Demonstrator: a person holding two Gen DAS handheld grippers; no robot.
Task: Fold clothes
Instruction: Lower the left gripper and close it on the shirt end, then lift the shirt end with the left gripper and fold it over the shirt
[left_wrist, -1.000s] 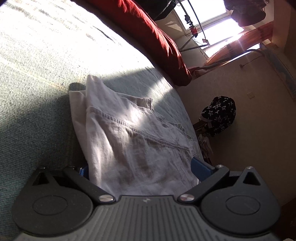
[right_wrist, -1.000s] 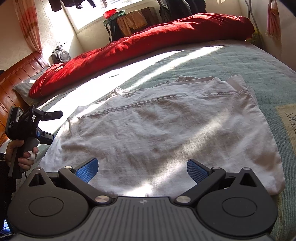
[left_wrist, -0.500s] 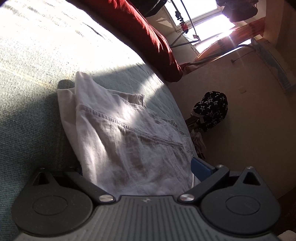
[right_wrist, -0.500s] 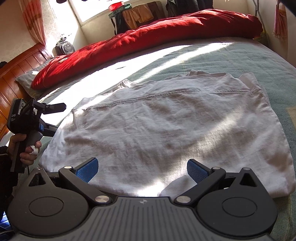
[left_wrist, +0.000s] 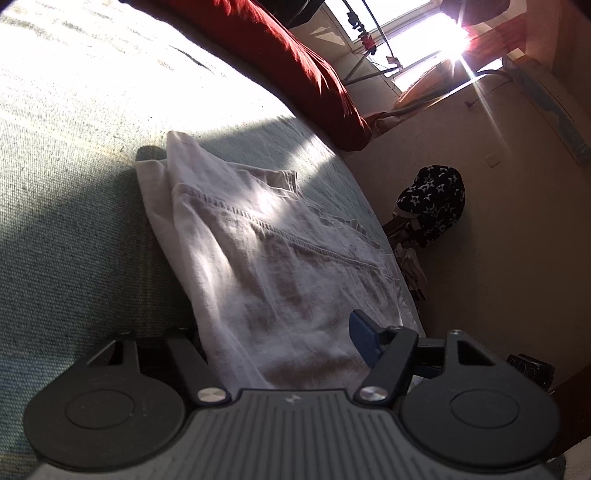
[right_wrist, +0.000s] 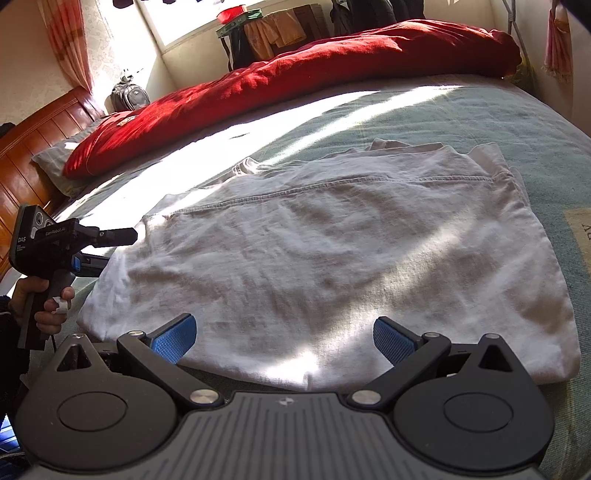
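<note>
**Ana:** Shirt first: where does it lie?

**Ben:** The white T-shirt (right_wrist: 325, 266) is spread flat on the green bedspread (right_wrist: 498, 122), partly folded, its stitched hem running across the far side. The red duvet (right_wrist: 332, 70) is well beyond the shirt, and the wooden headboard (right_wrist: 26, 155) stands off past the shirt's left end.

**Ana:** And the tools?

**Ben:** The left tool (left_wrist: 280, 343) sits at the shirt's left edge, and its jaws have just been closing with the cloth between them. One blue pad (left_wrist: 364, 341) rests against the fabric; the other is hidden under the shirt, so I can't tell whether the pinch has actually landed. In the right wrist view a hand (right_wrist: 44, 299) holds that tool's grip. The right tool (right_wrist: 284, 338) hovers at the shirt's near edge, released, both pads spread wide and nothing between them.

**Ana:** What could spoil it from here?

**Ben:** If the left tool catches only the top layer, lifting would peel the fold apart. If it also nips the bedspread under the shirt, the cover would drag along. And with the right tool not gripping, a one-sided lift would likely pull the shirt askew and wrinkle the next fold.
</note>
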